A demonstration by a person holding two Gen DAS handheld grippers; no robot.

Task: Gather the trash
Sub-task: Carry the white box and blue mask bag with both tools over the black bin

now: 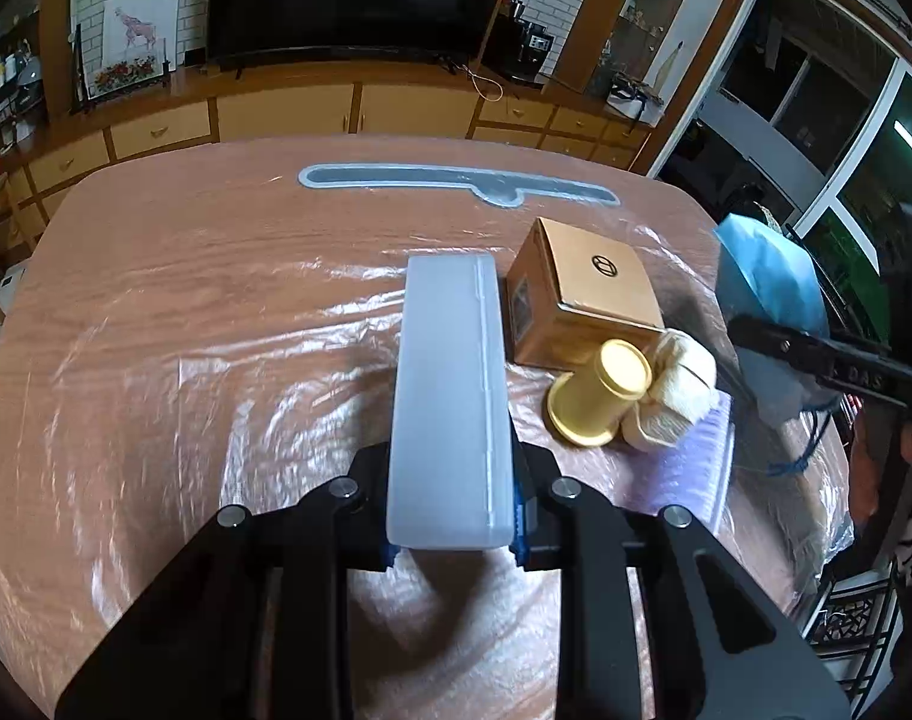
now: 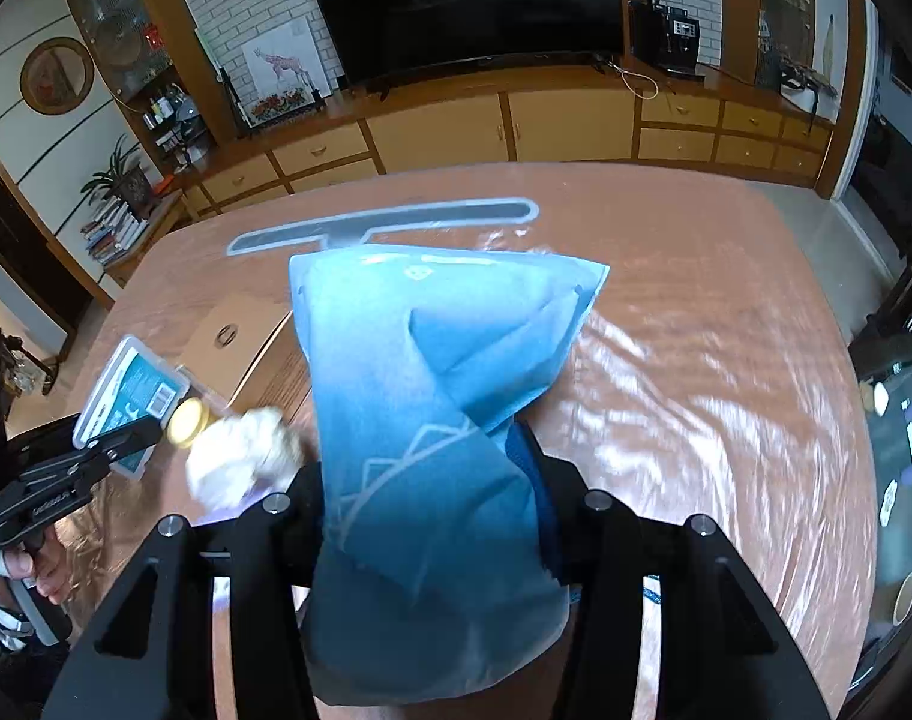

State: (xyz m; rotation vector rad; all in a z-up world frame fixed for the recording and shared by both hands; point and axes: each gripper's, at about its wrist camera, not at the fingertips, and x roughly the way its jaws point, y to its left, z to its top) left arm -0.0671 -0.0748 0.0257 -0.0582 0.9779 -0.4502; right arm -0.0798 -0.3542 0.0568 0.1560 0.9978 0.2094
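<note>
The left gripper (image 1: 453, 531) has its jaws closed on the near end of a translucent white plastic case (image 1: 450, 396), blue pads pressing both narrow sides; the case runs away from the camera above the tabletop (image 1: 186, 300). Its underside is hidden here, but the right wrist view shows a teal label with a barcode on it (image 2: 133, 396).

The right gripper (image 2: 432, 516) is clamped on a blue bag (image 2: 420, 408), whose folds swell over the jaws, so the left pad is covered and only a strip of the right pad shows. The bag's bottom is cut off by the gripper body, and its contents cannot be seen.

Toward the tabletop's right edge, beside the case, stand a brown cardboard box (image 1: 582, 300) with a round logo, a gold cylindrical tin (image 1: 600, 396) lying on its side, and a crumpled cream tissue (image 1: 672, 396) touching the tin. A clear plastic sheet (image 1: 276, 348) covers the wood, its glare blurring the grain. Both grippers point steeply downward. At the left edge of the right wrist view, part of a hand (image 2: 27, 564) grips the left tool's handle.
</note>
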